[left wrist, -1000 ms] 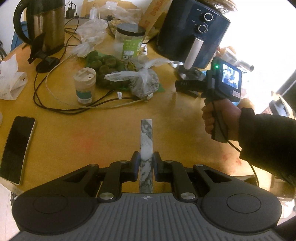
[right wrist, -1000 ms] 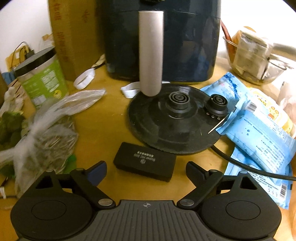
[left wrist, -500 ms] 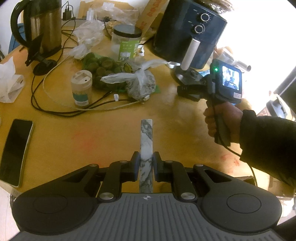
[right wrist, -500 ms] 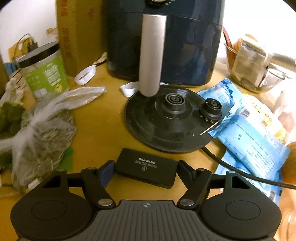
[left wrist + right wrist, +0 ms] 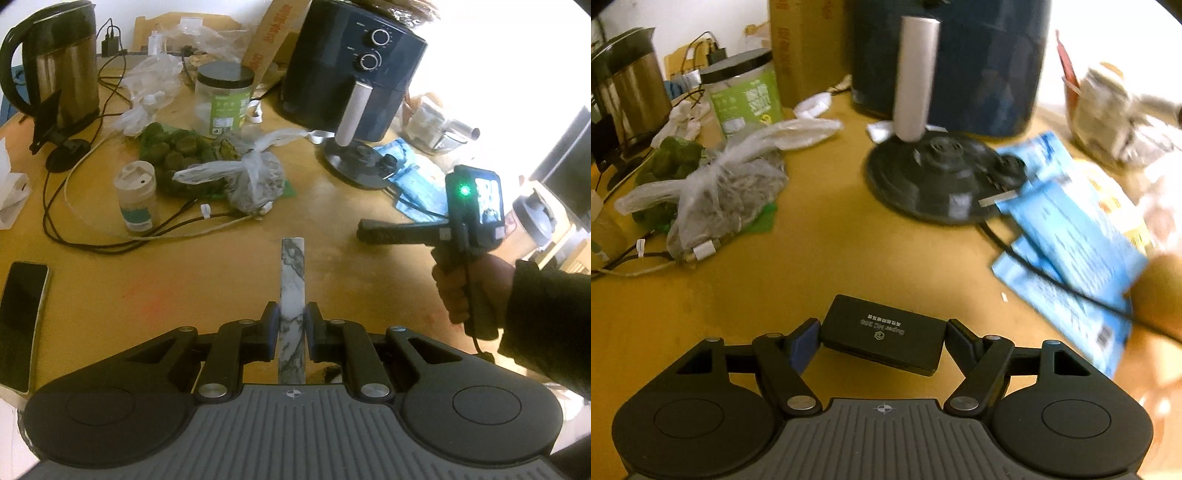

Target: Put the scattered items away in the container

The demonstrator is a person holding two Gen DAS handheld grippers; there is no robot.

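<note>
Black case now lifted off the table

Marbled bar (image 5: 293, 295) sits clamped edge-on in the left gripper (image 5: 290, 321), unmoved over the last second, above the wooden table (image 5: 207, 273). To its right, the right gripper (image 5: 881, 341) has closed on the black case (image 5: 882, 334), which a second ago lay free, and now carries it clear of the kettle base (image 5: 934, 177). No container shows yet.

Your cluttered kitchen table

You face a yellow wooden table (image 5: 207, 273), a white wall (image 5: 701, 18) behind, and glaring bright light from the right.
</note>
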